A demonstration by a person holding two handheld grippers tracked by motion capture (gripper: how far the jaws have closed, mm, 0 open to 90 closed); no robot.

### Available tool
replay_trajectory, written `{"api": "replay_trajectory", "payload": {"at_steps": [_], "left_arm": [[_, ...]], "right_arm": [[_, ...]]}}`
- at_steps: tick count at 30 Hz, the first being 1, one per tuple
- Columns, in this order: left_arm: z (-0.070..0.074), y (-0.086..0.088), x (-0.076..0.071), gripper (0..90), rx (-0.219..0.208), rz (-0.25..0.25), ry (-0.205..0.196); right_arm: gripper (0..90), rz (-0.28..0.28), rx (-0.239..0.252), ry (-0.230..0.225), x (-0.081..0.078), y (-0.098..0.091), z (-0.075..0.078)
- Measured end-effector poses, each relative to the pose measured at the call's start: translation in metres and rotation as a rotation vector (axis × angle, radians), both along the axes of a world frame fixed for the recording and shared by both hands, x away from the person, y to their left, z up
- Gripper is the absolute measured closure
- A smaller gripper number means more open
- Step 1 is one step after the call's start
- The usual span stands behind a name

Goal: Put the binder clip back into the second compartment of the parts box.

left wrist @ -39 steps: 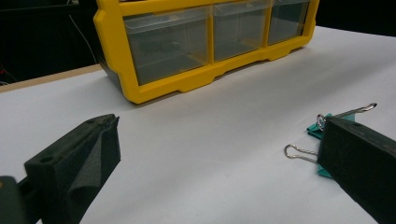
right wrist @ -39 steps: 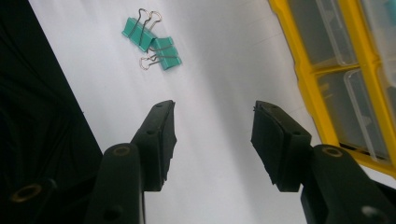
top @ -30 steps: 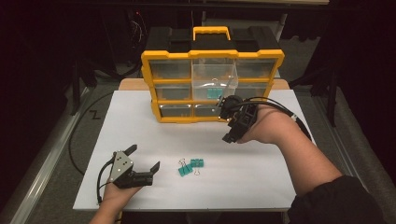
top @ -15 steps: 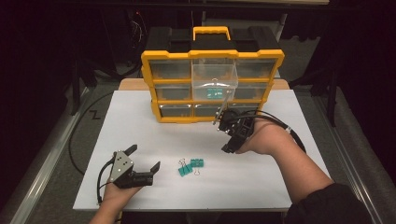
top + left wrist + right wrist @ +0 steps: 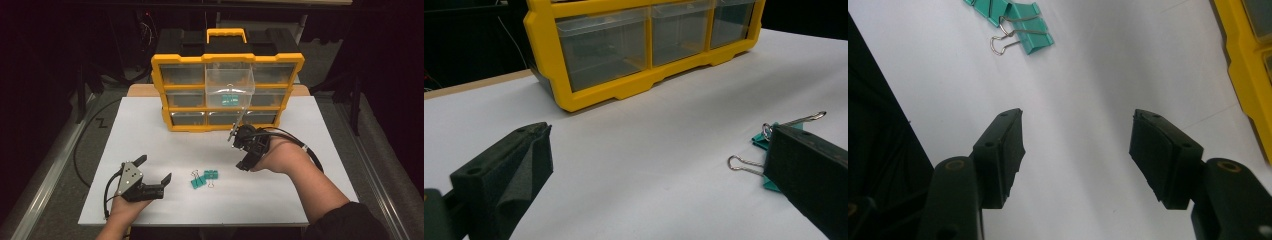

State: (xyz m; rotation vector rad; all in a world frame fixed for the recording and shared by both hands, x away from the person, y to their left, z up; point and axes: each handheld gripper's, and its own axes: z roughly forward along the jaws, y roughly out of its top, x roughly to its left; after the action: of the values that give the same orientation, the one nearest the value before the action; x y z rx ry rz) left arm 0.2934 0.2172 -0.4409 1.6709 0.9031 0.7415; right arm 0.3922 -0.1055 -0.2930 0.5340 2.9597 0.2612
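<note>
Two teal binder clips [image 5: 196,183] [image 5: 210,174] lie side by side on the white table [image 5: 150,135]. My left gripper [image 5: 155,168] rests open at the front left, its jaws pointing toward the clips [image 5: 760,139]; the right jaw hides part of them in the left gripper view. My right gripper [image 5: 239,152] hovers low over the table to the right of the clips. Its jaws have just been opening and nothing is between them [image 5: 1078,120]. The clips [image 5: 1030,32] lie ahead of it. A clear drawer [image 5: 229,82] sticks out of the yellow organizer [image 5: 162,90], with teal clips [image 5: 230,99] inside.
The organizer stands at the back of the table, its other drawers shut [image 5: 624,87]. Its yellow corner [image 5: 1243,65] is close on the right in the right gripper view. Cables trail from both grippers. Dark floor surrounds the table.
My right gripper came down from in front of the pulled-out drawer toward the table surface, and its jaws stand wider. The left gripper and the two clips stayed put.
</note>
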Motion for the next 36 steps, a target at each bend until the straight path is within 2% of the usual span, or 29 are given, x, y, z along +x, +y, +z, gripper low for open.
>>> {"api": "replay_trajectory", "payload": {"at_steps": [7, 23, 36], "left_arm": [[0.0, 0.0, 0.0, 0.3, -0.001, 0.0, 0.001], [0.0, 0.0, 0.0, 0.3, -0.003, 0.0, 0.002], [0.0, 0.0, 0.001, 0.3, -0.005, -0.001, 0.001]], "right_arm": [[36.2, -0.007, -0.003, -0.004, -0.002, -0.001, -0.013], [35.1, -0.01, 0.002, 0.003, -0.006, -0.003, -0.044], [35.1, 0.018, -0.004, 0.01, -0.009, 0.002, -0.073]]}}
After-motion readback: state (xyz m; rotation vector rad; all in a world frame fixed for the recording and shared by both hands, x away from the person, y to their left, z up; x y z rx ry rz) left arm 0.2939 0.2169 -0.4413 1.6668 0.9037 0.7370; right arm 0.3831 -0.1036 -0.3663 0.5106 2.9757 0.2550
